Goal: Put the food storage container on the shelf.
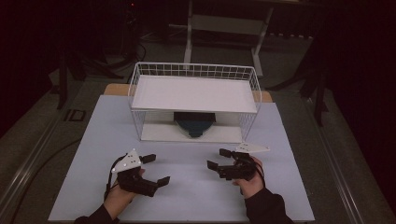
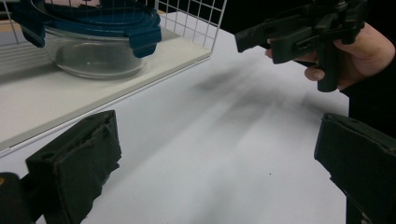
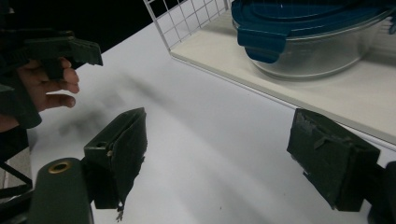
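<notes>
I have both tongs out over the near half of the desk [image 1: 93, 140], and both are spread wide with nothing between the jaws: the left tongs [image 1: 157, 169] sit near left, the right tongs [image 1: 218, 158] near right. The glass container [image 1: 194, 124] with its blue clip lid [image 2: 107, 21] sits on the bottom board of the white wire rack [image 1: 194, 71], under the upper shelf [image 1: 194, 93], at the far middle of the desk.

I see the main risk in the reach. The opening under that shelf looks low, so tongs going in high could knock the shelf edge or snag the wire. Glass walls are slick; a pinch on the curved side could slip. A lid clip as a handle might pop open. Dragging the container could shift the whole rack.
</notes>
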